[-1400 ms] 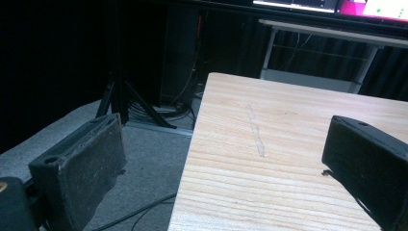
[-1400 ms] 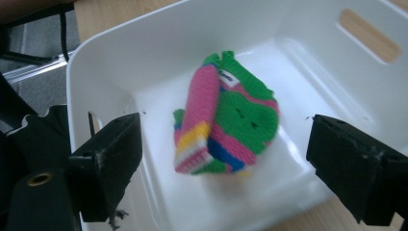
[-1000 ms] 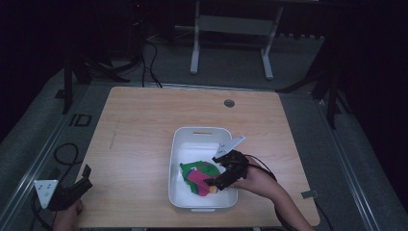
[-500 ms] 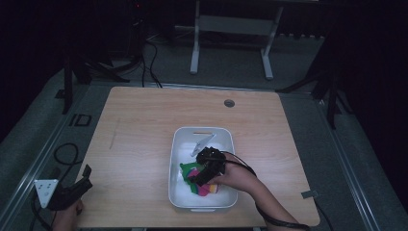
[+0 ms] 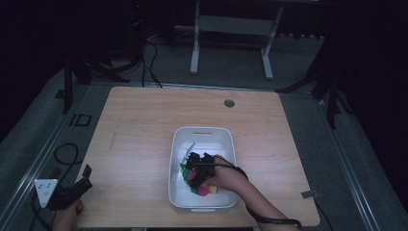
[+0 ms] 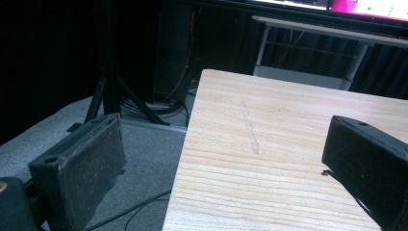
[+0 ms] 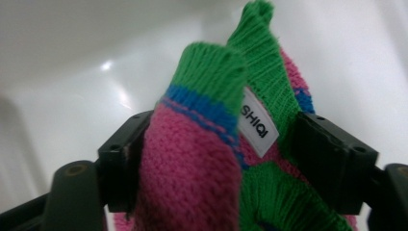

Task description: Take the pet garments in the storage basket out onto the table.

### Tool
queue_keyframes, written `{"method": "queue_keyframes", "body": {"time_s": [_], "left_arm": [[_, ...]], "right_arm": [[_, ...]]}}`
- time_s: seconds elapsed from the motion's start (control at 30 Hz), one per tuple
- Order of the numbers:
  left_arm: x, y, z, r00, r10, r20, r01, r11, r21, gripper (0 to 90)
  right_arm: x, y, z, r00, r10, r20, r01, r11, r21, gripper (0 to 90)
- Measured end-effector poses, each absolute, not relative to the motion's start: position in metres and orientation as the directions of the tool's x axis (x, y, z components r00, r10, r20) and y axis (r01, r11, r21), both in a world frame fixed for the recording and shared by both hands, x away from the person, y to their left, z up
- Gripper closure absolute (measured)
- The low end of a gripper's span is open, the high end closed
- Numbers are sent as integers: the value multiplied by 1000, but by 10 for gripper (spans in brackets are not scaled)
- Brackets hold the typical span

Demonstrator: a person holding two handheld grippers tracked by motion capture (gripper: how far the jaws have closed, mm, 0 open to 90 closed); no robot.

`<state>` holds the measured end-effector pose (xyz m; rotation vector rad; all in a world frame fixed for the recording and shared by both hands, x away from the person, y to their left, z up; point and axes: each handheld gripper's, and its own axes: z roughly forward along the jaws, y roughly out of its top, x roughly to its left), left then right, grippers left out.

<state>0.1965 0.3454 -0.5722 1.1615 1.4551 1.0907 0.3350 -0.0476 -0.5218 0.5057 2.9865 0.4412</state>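
**Knitted cloth pinched inside the white tub**

The knitted cloth is a bundle of pink, green and blue wool with fringed green edges, and a small white label sewn to it reads "SHIQI". In the right gripper view its folds stand up between the two black jaws, which press in on it from both sides, so the right gripper is closed on the wool. Behind the cloth rise the smooth white walls of the tub.

From the high view, the cloth lies in the near half of the white tub, with a yellow patch showing at its near edge. The right gripper is down inside the tub on top of the cloth, and the person's right hand and forearm reach in over the tub's near right corner. A black cable trails along that forearm. A thin pale object lies on the tub floor just beyond the gripper; it is too small to tell what it is.

The tub sits on the wooden table, right of its middle and toward the near edge. A round grommet lies beyond the tub, near the far edge.

Well left of the tub, at the table's near left corner, the left gripper is held just off the edge. In the left gripper view its jaws stand wide apart with nothing between them, over the table's edge and the grey floor.
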Motion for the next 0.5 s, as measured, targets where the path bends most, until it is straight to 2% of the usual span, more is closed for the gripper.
{"method": "queue_keyframes", "body": {"time_s": [0.03, 0.07, 0.1, 0.13, 0.23, 0.27, 0.43, 0.5], "left_arm": [[197, 345, -572, -104, 985, -138, 143, 152, 978, 18], [197, 345, -572, -103, 985, -138, 143, 152, 978, 18], [196, 345, -572, -104, 985, -138, 142, 152, 978, 18], [196, 345, -572, -104, 985, -139, 142, 153, 978, 18], [196, 345, -572, -105, 985, -139, 142, 153, 978, 18], [196, 345, -572, -105, 985, -139, 142, 153, 978, 18], [196, 346, -572, -107, 984, -144, 139, 158, 978, 18], [197, 346, -572, -106, 984, -141, 142, 156, 978, 18]], "right_arm": [[335, -48, -522, -942, 333, -31, 310, 904, 294, 248], [333, -46, -524, -951, 300, -70, 270, 922, 278, 311], [331, -44, -526, -955, 278, -102, 242, 932, 271, 334], [329, -44, -526, -953, 285, -103, 246, 927, 285, 394], [330, -45, -524, -942, 300, -149, 250, 925, 285, 649], [330, -45, -523, -938, 307, -162, 253, 925, 285, 690], [330, -46, -516, -937, 308, -164, 249, 920, 302, 740], [329, -50, -504, -934, 323, -151, 253, 899, 358, 746]]}}
